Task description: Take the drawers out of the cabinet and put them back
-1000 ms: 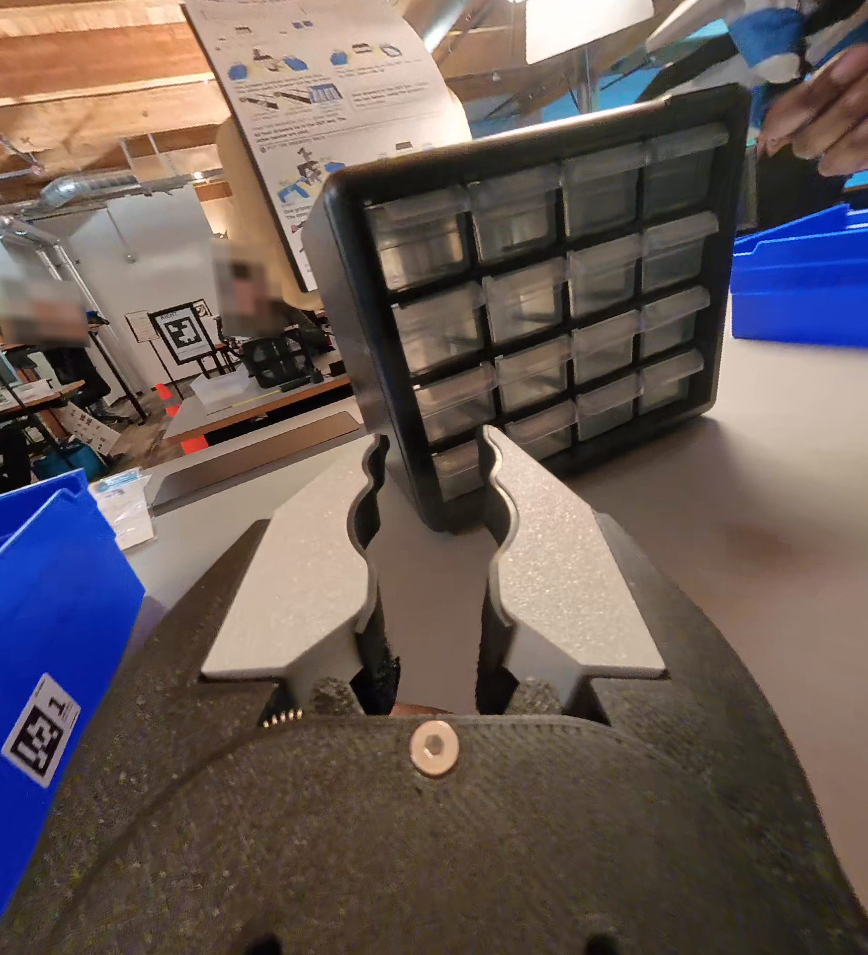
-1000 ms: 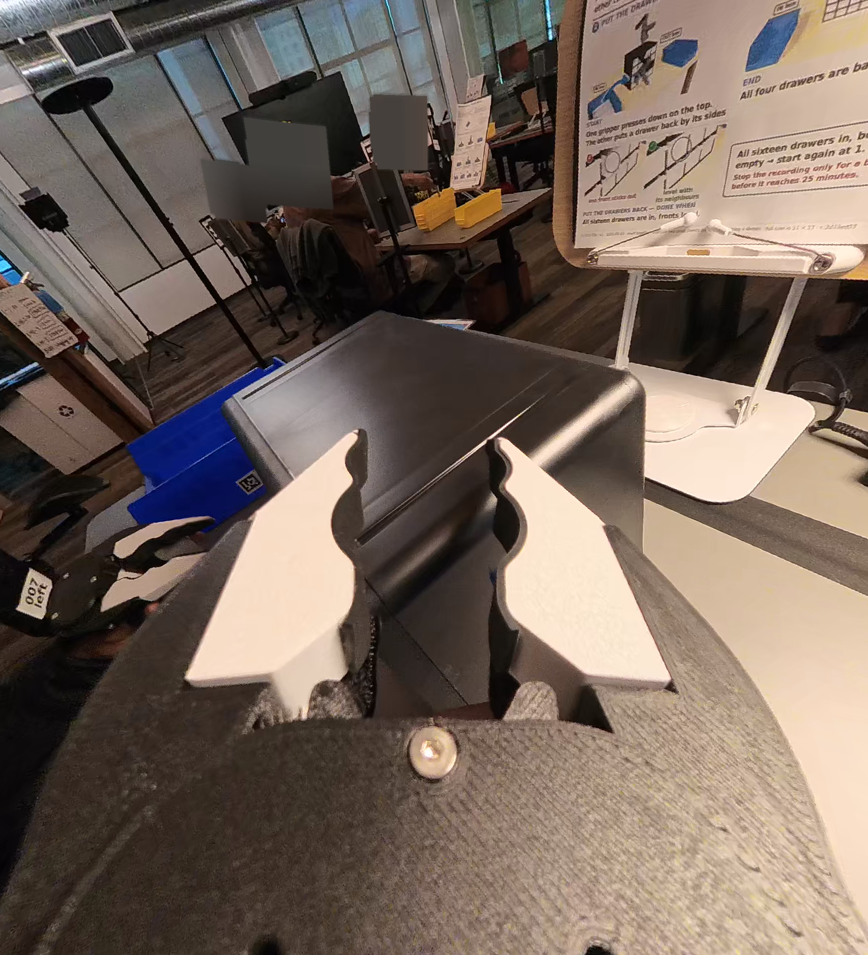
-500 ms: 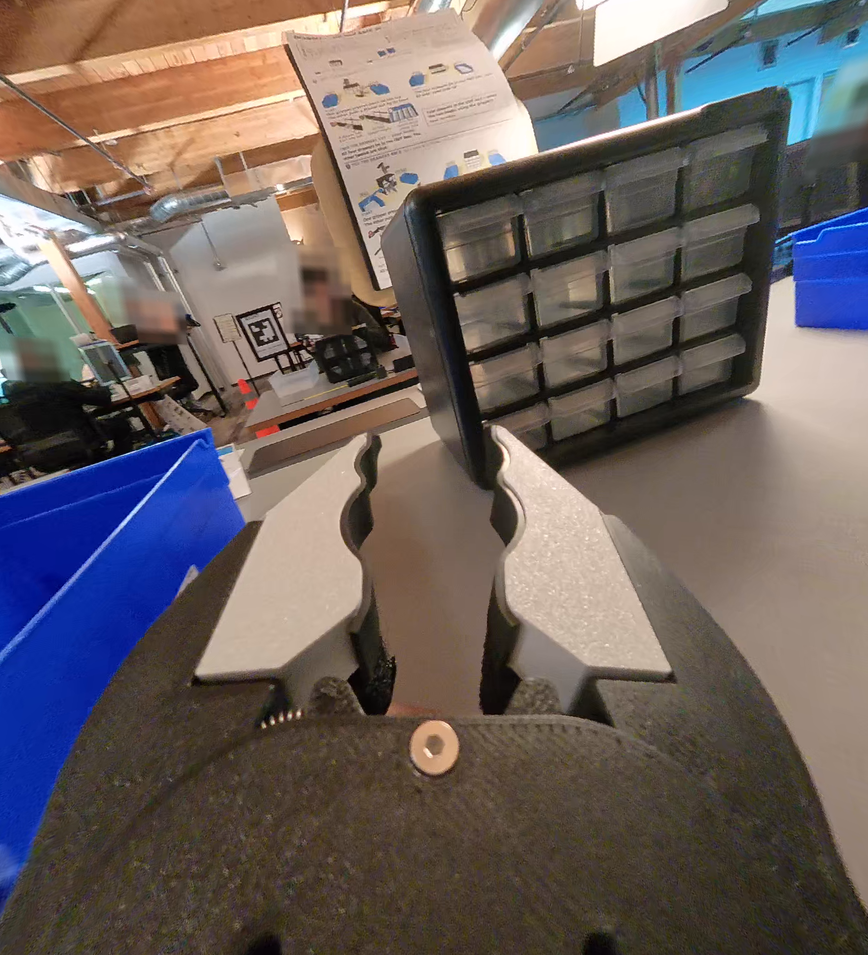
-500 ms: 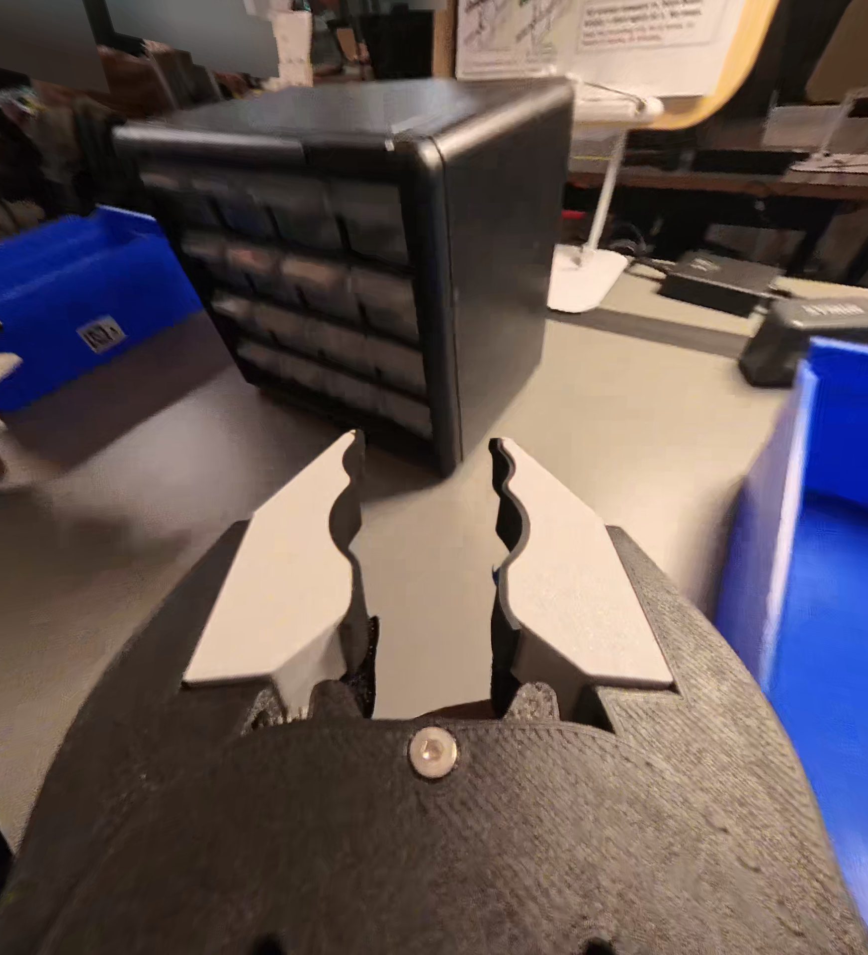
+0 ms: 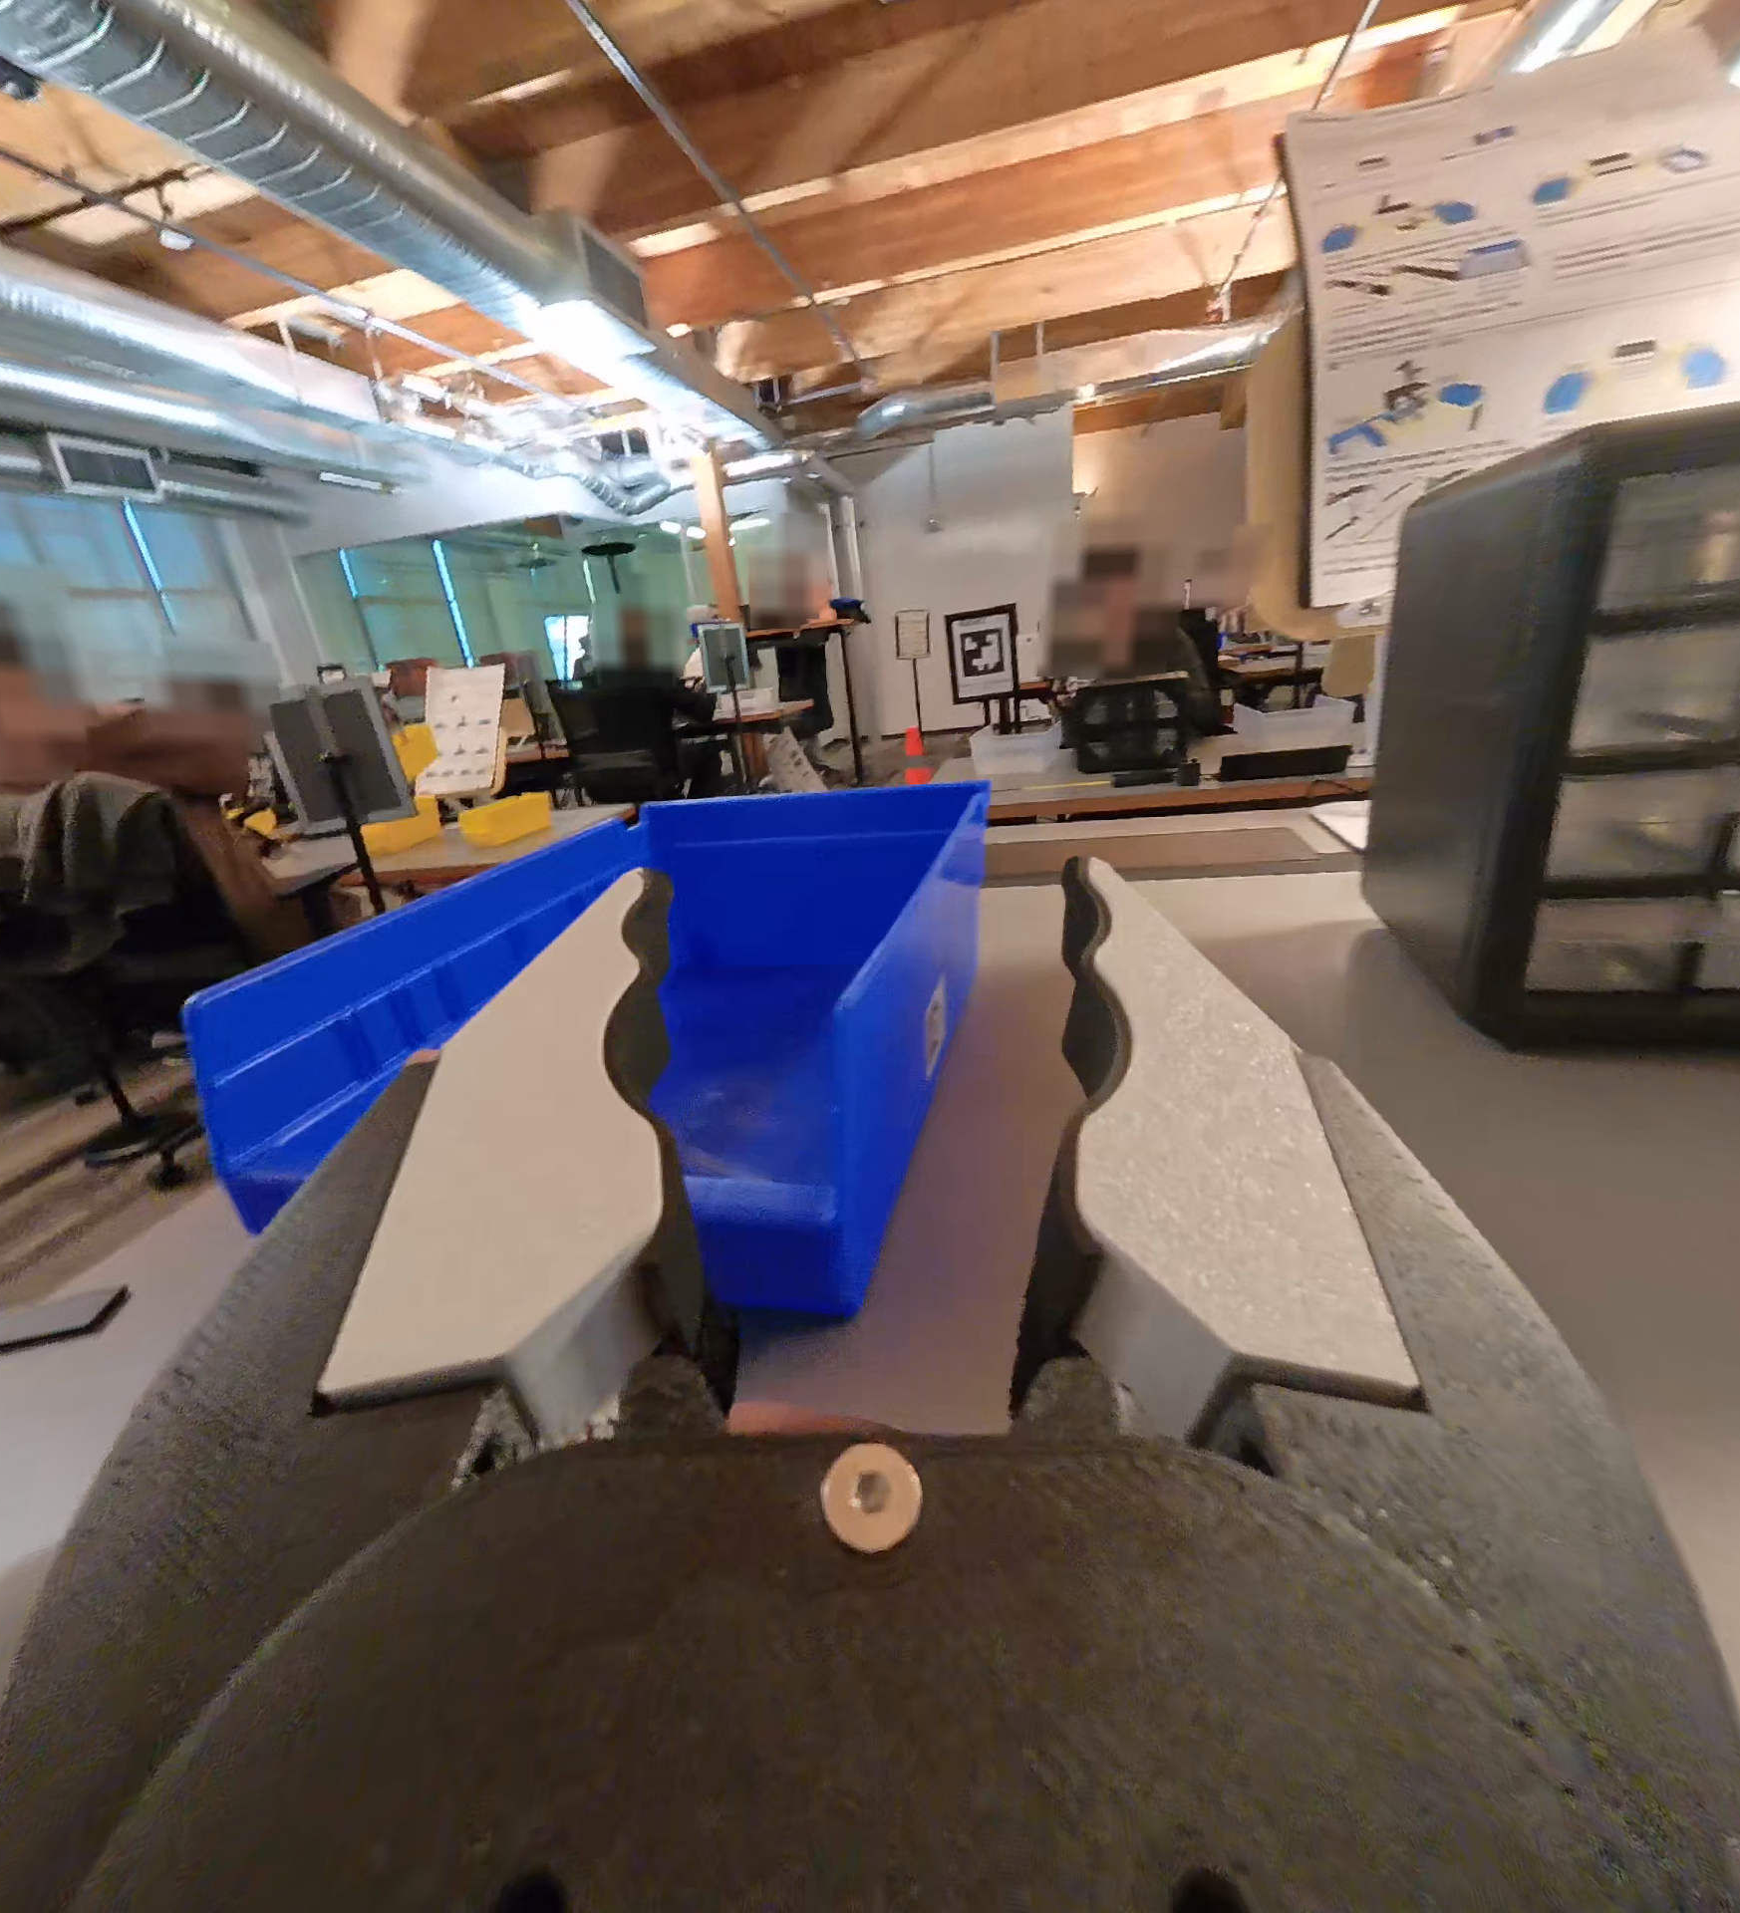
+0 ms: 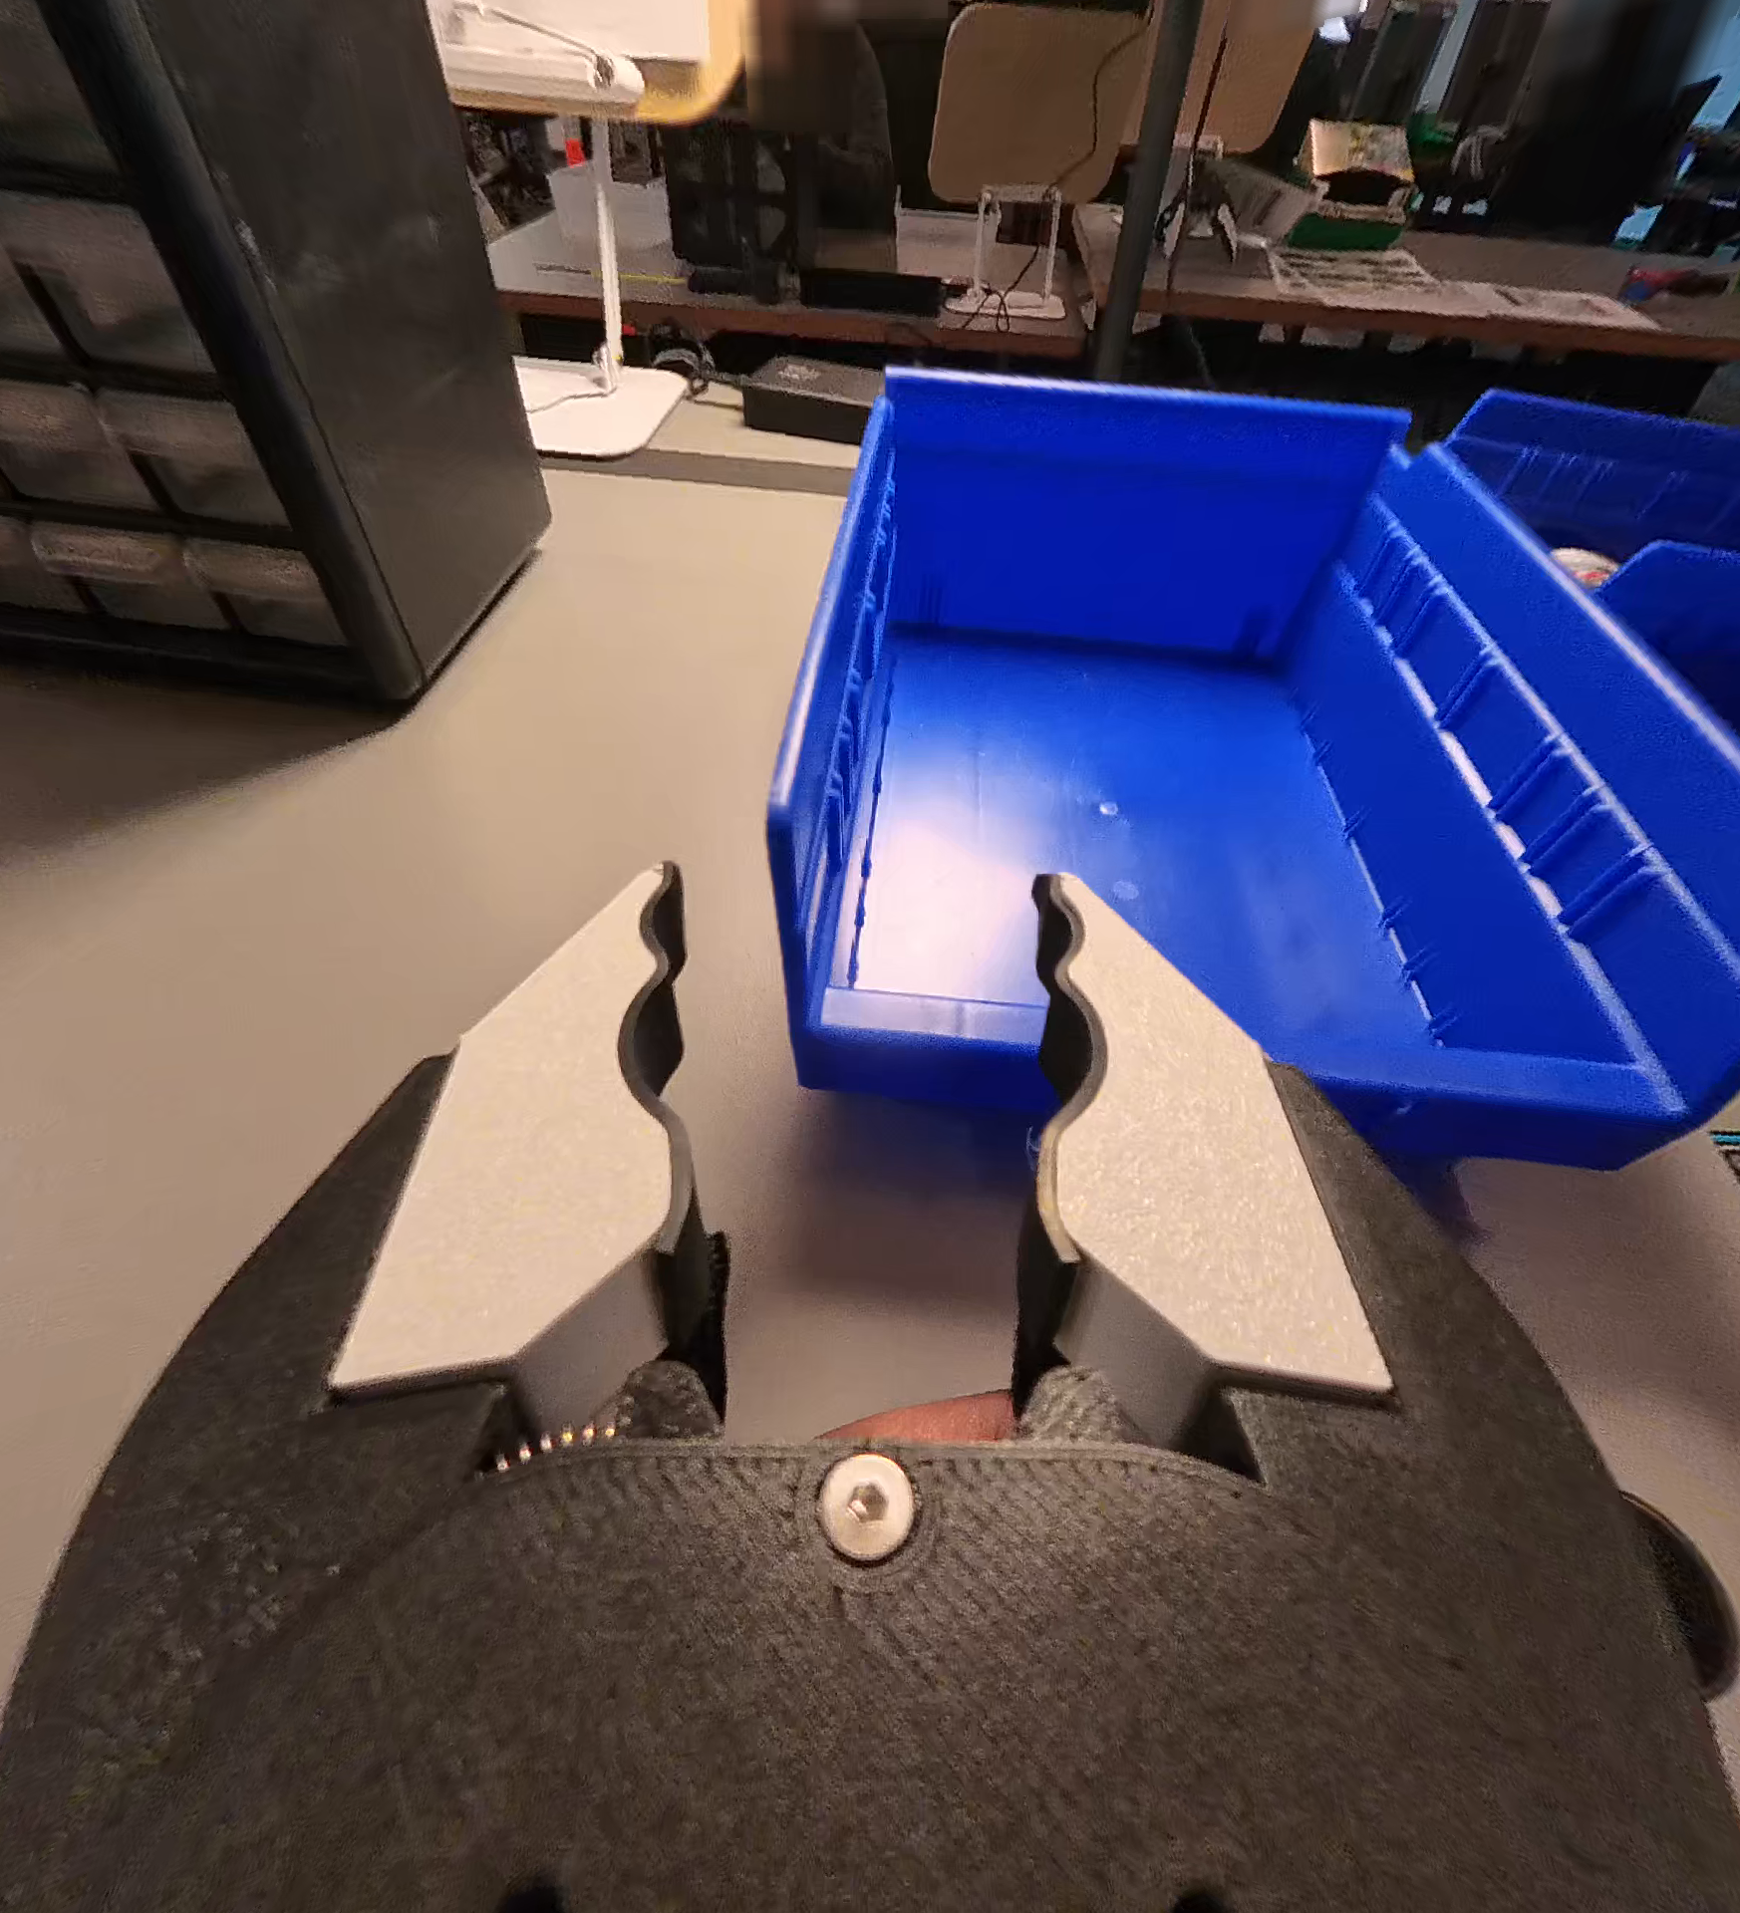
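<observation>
The left gripper (image 5: 861, 890) hung just above the grey table (image 5: 1466, 1190) with its two fingers spread wide and nothing between them. Just past its fingertips lay a blue bin (image 5: 907, 1035), lengthwise away from the camera, its inside bare as far as it showed. Farther right on the same table stood the black cabinet (image 5: 1466, 745), well apart from the gripper, its clear drawers (image 5: 1673, 694) sitting in their slots, blurred at the frame edge. Behind it rose a white instruction sheet (image 5: 1529, 311) on a stand, and beyond that an open workroom with desks, yellow bins (image 5: 503, 818) and seated people.

The right gripper (image 6: 856, 880) also hovered over the table (image 6: 224, 983), fingers spread and gripping nothing. Directly ahead sat another blue bin (image 6: 1104, 787), its near wall just past the fingertips and its floor bare. To the left, farther back, stood the cabinet (image 6: 327, 342), apart from the bin, its drawers (image 6: 69, 435) all pushed in where visible. More blue bins (image 6: 1673, 497) lay to the far right, and a white stand base (image 6: 597, 404) behind the cabinet.
</observation>
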`<state>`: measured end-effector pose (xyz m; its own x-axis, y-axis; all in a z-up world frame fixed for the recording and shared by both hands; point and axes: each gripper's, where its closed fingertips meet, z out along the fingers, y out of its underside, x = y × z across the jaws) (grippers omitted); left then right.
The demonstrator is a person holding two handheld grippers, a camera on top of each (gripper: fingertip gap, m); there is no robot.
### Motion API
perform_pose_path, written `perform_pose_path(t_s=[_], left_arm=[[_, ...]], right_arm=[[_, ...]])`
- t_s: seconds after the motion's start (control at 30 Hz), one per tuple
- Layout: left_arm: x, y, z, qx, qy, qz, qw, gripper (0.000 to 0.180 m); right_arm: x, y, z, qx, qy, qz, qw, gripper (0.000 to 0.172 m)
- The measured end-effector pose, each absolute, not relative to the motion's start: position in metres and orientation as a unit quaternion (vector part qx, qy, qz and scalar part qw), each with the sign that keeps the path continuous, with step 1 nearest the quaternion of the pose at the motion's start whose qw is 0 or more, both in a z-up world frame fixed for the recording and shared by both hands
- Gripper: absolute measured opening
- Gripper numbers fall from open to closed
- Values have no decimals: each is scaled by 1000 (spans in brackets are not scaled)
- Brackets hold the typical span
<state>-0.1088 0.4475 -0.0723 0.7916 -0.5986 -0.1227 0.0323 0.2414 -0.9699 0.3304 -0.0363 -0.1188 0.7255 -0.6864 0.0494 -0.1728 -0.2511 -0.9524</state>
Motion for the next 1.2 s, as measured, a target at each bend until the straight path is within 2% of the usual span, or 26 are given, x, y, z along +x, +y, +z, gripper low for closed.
perform_pose_path(t_s=[0.17, 0.4, 0.53, 0.63, 0.77, 0.8, 0.83, 1.2], left_arm=[[-120, 479, -92, -638, 226, -201, 708, 75], [-108, 500, -120, -711, 243, -192, 631, 67], [-105, 503, -127, -722, 251, -172, 622, 48], [-101, 504, -132, -733, 256, -192, 600, 42], [-95, 500, -133, -730, 271, -218, 589, 14], [-93, 499, -133, -727, 276, -221, 588, 7], [-92, 498, -133, -726, 278, -222, 588, 7], [-92, 446, -131, -700, 334, -265, 574, 3]], right_arm=[[344, -26, -128, -743, 295, -242, 549, 77], [358, -5, -128, -746, 295, -251, 541, 75], [362, 2, -136, -750, 299, -262, 529, 56], [364, 5, -139, -743, 304, -269, 532, 41], [365, 3, -137, -735, 303, -269, 543, 28], [364, 4, -137, -736, 300, -269, 544, 20], [362, 4, -137, -737, 298, -270, 544, 10], [318, -36, -137, -768, 234, -246, 543, 8]])
